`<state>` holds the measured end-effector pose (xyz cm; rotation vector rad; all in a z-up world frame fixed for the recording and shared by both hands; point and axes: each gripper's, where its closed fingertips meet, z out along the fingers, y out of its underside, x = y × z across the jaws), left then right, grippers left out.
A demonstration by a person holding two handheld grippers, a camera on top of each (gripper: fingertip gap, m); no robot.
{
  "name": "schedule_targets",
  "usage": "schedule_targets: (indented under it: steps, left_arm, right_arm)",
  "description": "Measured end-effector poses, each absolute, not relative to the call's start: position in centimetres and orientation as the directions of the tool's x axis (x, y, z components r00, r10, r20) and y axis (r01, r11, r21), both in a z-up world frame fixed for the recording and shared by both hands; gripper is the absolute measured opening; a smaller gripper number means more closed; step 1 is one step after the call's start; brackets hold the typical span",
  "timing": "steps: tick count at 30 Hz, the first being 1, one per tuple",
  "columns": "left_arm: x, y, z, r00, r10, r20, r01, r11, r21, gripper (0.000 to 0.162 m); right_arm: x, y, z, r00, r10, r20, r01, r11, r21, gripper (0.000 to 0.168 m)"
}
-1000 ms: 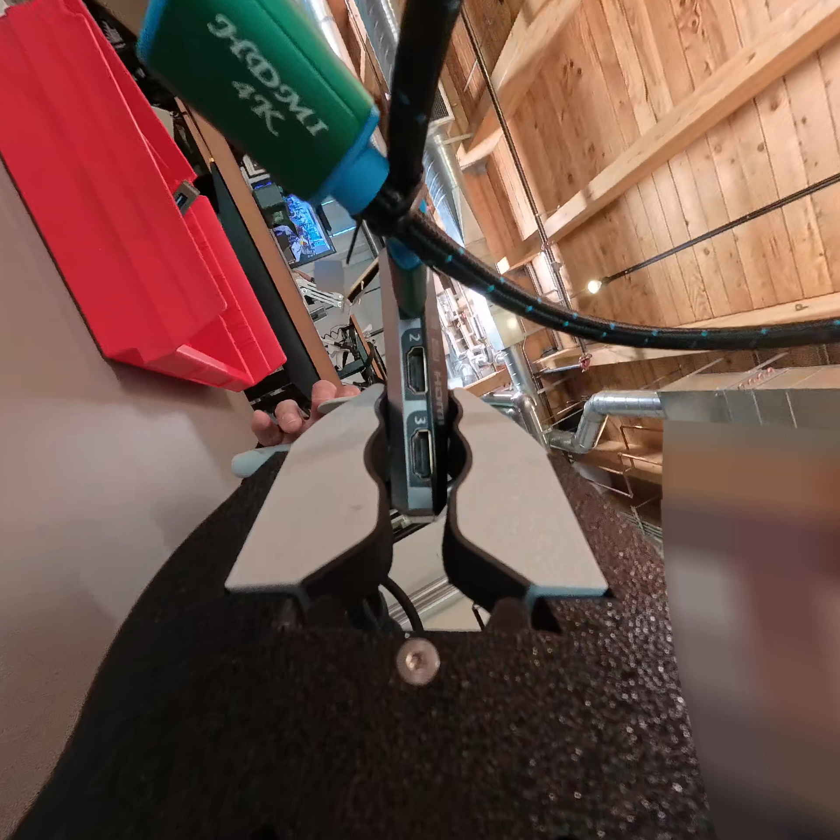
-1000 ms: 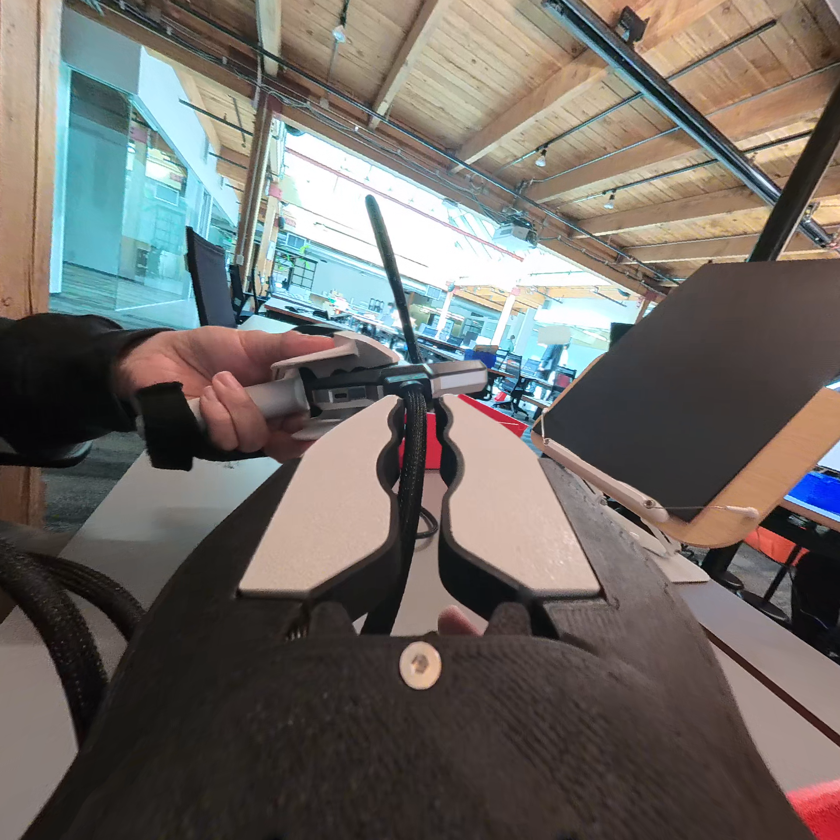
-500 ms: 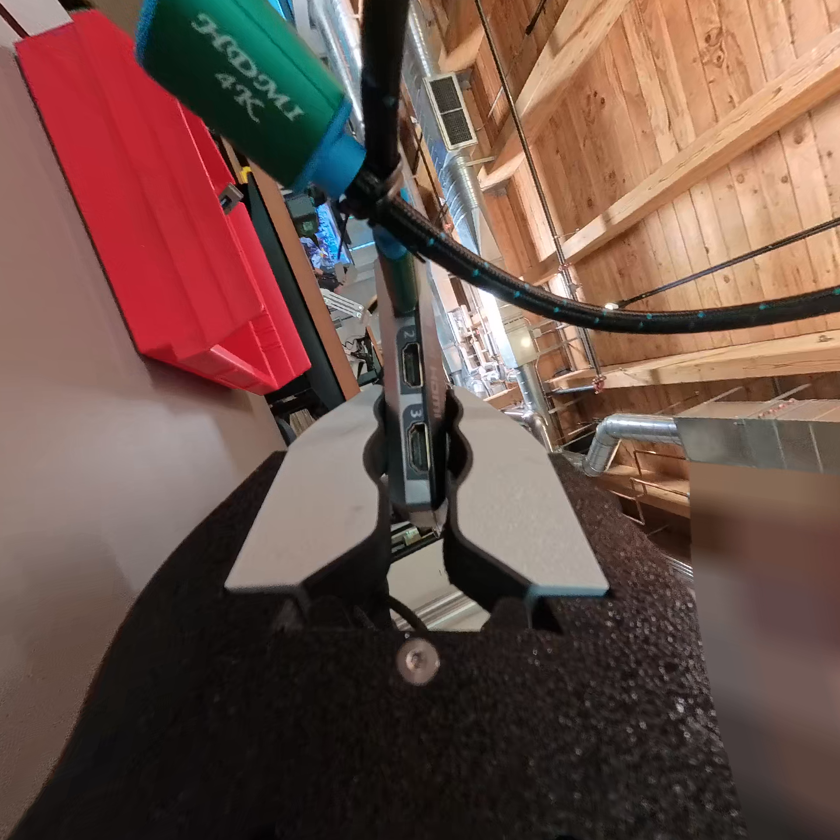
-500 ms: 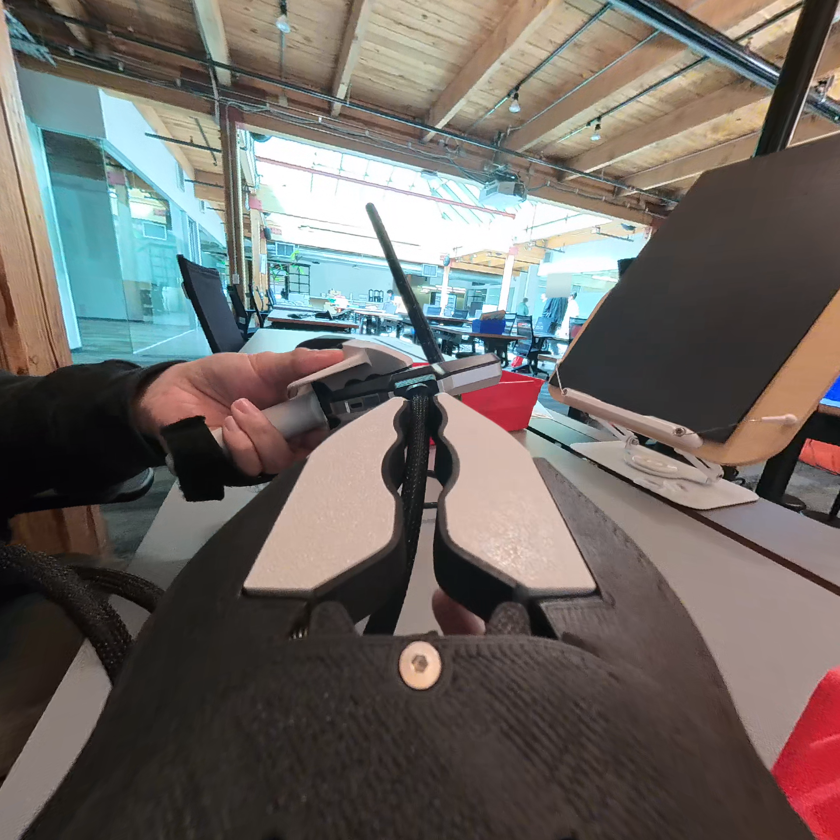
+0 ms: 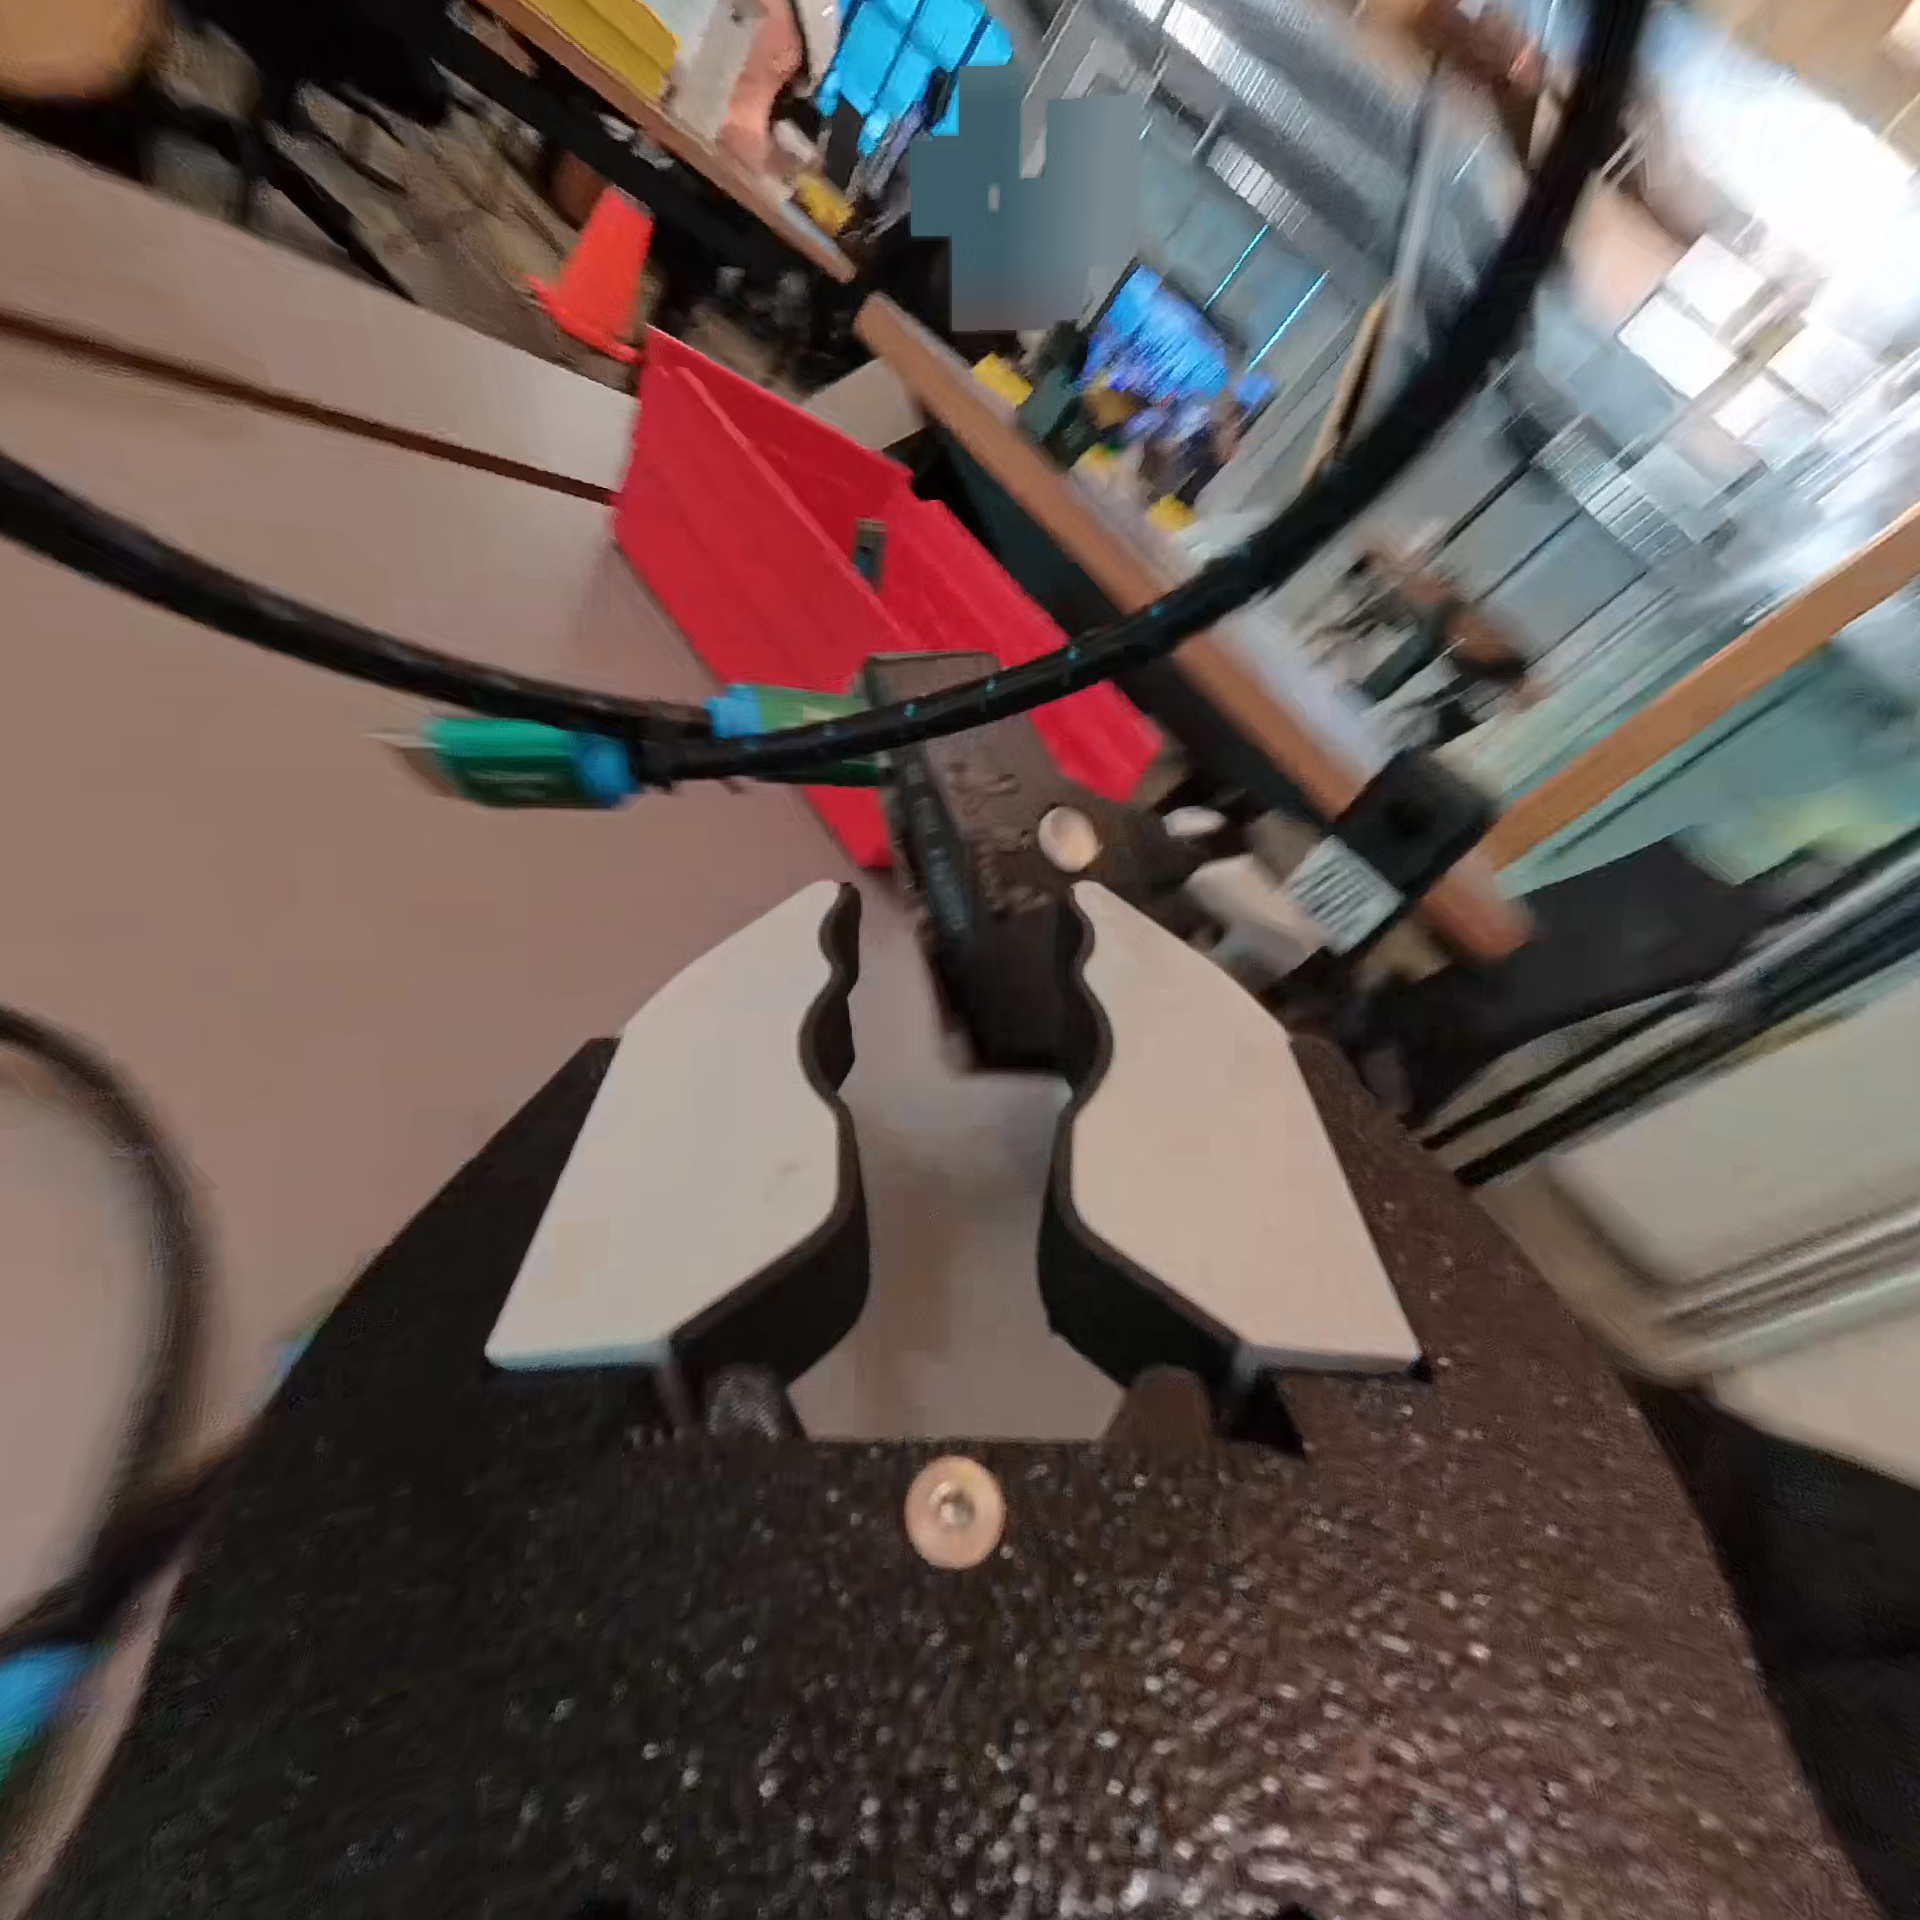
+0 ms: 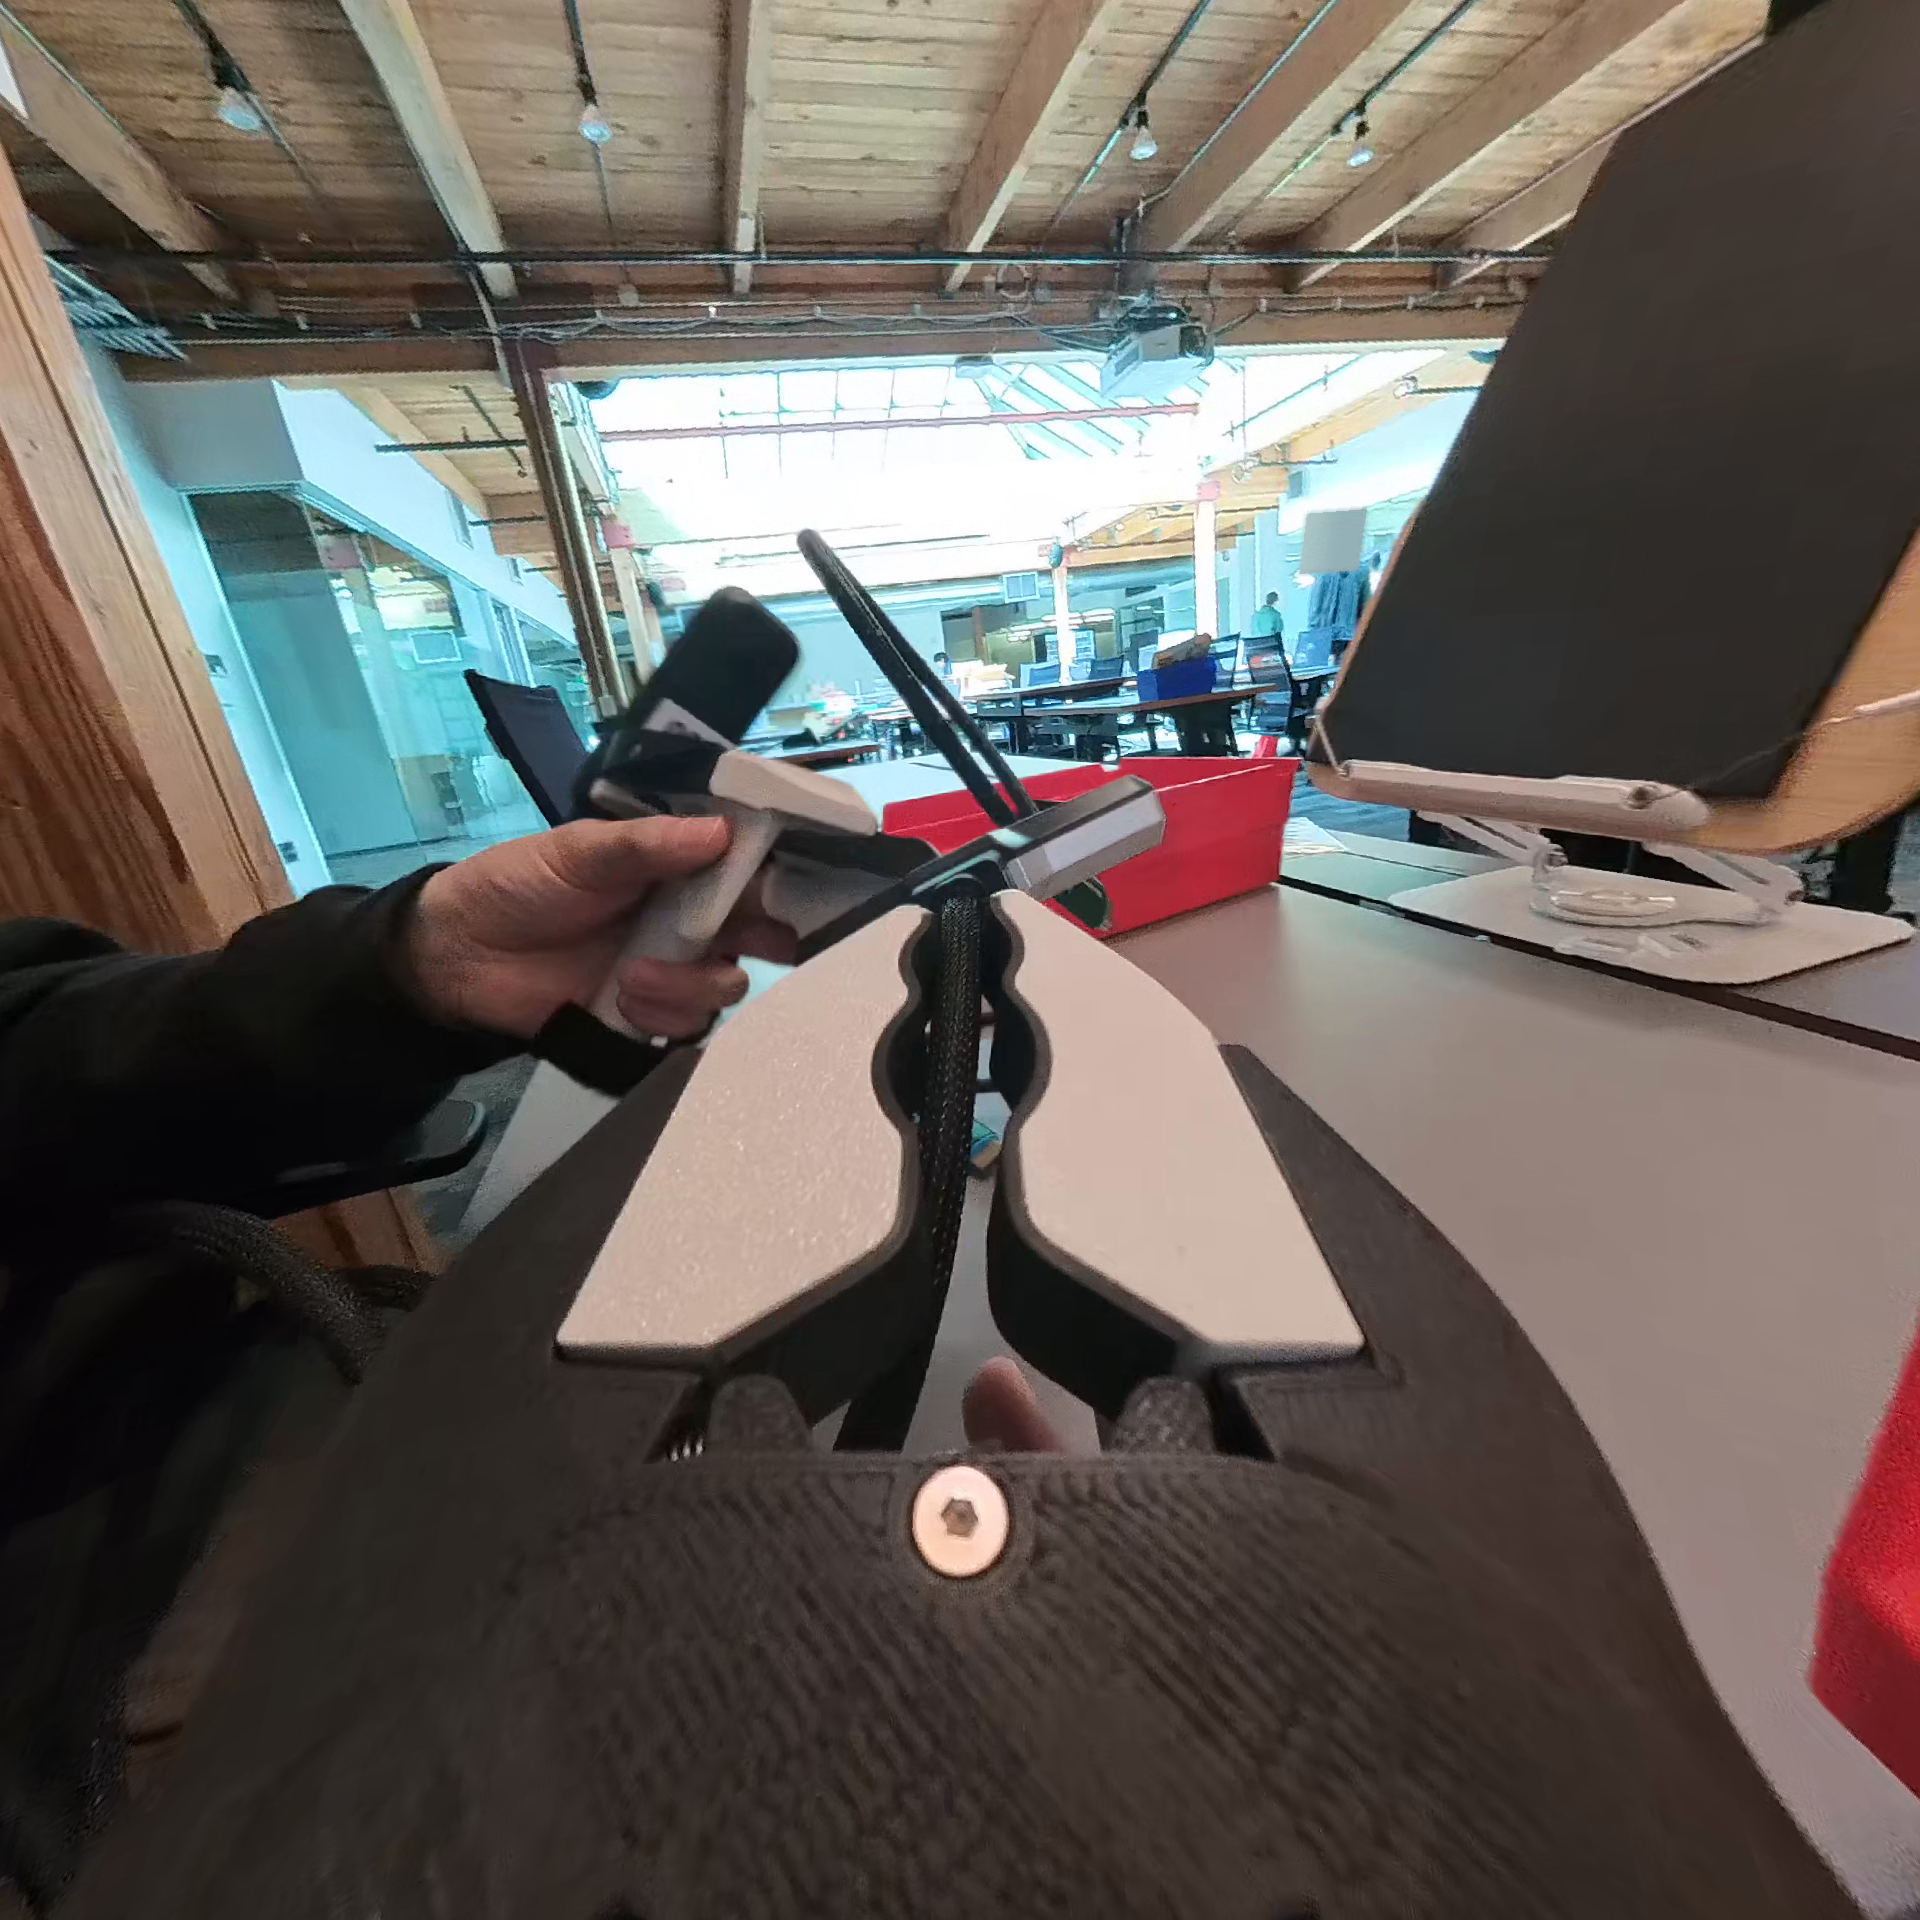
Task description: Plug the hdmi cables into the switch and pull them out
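Left tongs let go of the switch; right tongs keep the cable.

The left tongs (image 5: 961, 914), clamped on the HDMI switch (image 5: 982, 831) a moment ago, now gape wide around it above the tabletop (image 5: 260, 831). That suggests set-down. The right tongs (image 6: 961, 920) stay pinched on the braided HDMI cable (image 6: 951, 1049).

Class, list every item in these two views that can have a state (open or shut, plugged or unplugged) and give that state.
left claw: open, not clamping the switch.
right claw: shut on the black braided cable.
switch: between the left claw's fingertips, one plug seated.
first green plug: plugged into the switch.
second green plug: unplugged, loose.
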<state>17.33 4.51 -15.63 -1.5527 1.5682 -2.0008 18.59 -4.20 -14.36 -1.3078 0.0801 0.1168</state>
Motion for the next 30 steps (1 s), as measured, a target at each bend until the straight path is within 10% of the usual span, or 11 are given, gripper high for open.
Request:
schedule_targets:
  steps: [4, 10, 24, 30]
  left_arm:
    - [16.0, 8.8, -18.3, -0.508, -0.851, 0.135, -0.385, 0.083, -0.919, 0.023]
    - [13.6, 12.2, -26.3, -0.779, -0.543, -0.313, -0.323, 0.776, -0.542, 0.020]
    - [15.7, 14.8, -29.8, -0.858, -0.363, -0.365, -0.355, 0.931, -0.091, 0.007]
    - [16.1, 15.0, -30.0, -0.858, -0.478, -0.190, -0.460, 0.878, -0.132, 0.006]
  right_arm:
    - [19.7, -5.1, -14.6, 0.987, 0.038, -0.156, -0.160, 0.289, -0.944, 0.008]
    - [20.0, -4.5, -15.5, 0.977, 0.100, -0.190, -0.213, 0.314, -0.925, 0.008]
    - [20.2, -4.8, -15.3, 0.974, 0.129, -0.188, -0.222, 0.353, -0.909, 0.008]
    - [20.6, -5.5, -15.1, 0.974, 0.120, -0.191, -0.223, 0.375, -0.900, 0.008]
